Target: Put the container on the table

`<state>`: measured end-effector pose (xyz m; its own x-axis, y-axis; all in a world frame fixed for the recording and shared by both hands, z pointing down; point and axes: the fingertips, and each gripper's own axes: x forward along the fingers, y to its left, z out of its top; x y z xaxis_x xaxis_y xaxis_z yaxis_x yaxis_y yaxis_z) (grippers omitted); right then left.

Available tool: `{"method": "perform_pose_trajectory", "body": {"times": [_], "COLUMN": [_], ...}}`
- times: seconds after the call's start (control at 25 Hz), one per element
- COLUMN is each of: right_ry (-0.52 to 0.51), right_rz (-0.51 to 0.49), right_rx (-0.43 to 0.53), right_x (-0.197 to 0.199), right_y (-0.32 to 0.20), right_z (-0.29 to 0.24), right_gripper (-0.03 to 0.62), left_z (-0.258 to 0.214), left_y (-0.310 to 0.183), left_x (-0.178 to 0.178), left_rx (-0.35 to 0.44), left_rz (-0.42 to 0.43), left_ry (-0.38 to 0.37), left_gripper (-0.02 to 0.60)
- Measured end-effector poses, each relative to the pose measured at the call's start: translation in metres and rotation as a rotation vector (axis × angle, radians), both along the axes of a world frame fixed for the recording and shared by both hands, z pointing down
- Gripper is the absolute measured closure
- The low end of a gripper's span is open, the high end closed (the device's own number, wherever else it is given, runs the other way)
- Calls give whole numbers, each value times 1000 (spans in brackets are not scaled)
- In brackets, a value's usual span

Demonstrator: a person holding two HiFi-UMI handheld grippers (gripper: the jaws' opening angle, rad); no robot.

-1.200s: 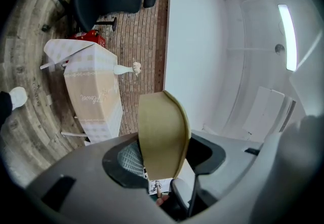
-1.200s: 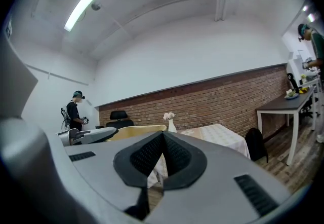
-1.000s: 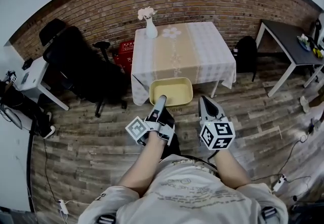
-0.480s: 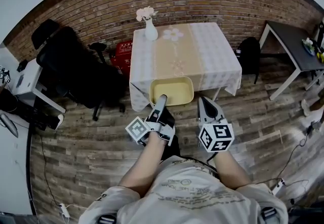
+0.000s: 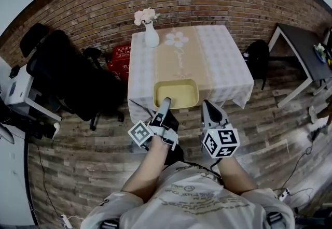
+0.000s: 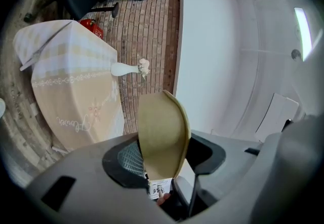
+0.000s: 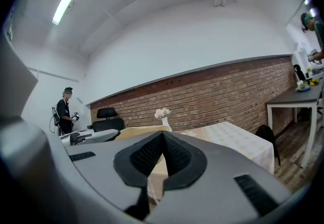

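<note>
A shallow pale yellow container (image 5: pixel 176 93) hangs in the air over the near edge of the table (image 5: pixel 223 62), which wears a checked cloth with a beige runner. My left gripper (image 5: pixel 165 102) is shut on the container's near rim. In the left gripper view the container (image 6: pixel 162 132) stands up between the two pads, with the left gripper (image 6: pixel 164 161) clamped on its wall. My right gripper (image 5: pixel 207 104) floats beside the container's right side, shut and empty. In the right gripper view the right gripper (image 7: pixel 163 137) shows its pads meeting, with the table (image 7: pixel 228 134) ahead.
A white vase of flowers (image 5: pixel 150 35) stands at the table's far left corner. A black office chair (image 5: pixel 67 77) and a red box (image 5: pixel 120 57) are left of the table. On the right are a black bag (image 5: pixel 258 54) and a dark side table (image 5: pixel 301 41). A person (image 7: pixel 64 111) stands far off.
The table has drawn closer and grown larger in the head view. The container now overlaps its near edge. Both grippers keep their pose and grip.
</note>
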<state>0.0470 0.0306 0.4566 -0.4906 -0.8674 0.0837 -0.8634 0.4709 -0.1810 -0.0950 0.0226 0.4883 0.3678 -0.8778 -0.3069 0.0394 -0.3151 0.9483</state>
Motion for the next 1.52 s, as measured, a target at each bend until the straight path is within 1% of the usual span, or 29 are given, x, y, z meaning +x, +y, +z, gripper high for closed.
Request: {"method": "perform_pose_trajectory", "body": {"times": [0.2,0.36,0.56,0.72,0.88,1.0,1.2,1.36,1.52], "right_ry": [-38,-70,-71,-67,-79,-68,-43,-17,-18], "right_rz": [-11,2,7,19,49,61,68,50,32], "right_rx": [-33,-45,-75,-89,-78,-90,-126,-120,-126], "right_x": [-18,-29,-47,-56,-58,-54,-44,-41,-40], "right_y": [-70,-125,-182,-224,-251,-261,-278,-301,-321], "right_z": [10,10,14,2,-20,-21,-16,-23,-25], "right_gripper": [592,592,592,592,592,592,592,592,592], "left_z": [11,13,13,4,-12,-15,-7,-4,2], "left_y": [-66,-117,-173,-215,-251,-269,-288,-306,-323], "left_x": [-19,-33,-50,-59,-64,-62,-54,-48,-45], "left_rx": [-15,-27,-49,-64,-54,-60,-99,-116,-125], "left_rz": [-2,9,26,46,75,80,87,77,70], "left_ry": [5,-21,-15,-17,-49,-31,-19,-9,-7], "left_gripper": [364,364,364,364,364,364,364,364,364]}}
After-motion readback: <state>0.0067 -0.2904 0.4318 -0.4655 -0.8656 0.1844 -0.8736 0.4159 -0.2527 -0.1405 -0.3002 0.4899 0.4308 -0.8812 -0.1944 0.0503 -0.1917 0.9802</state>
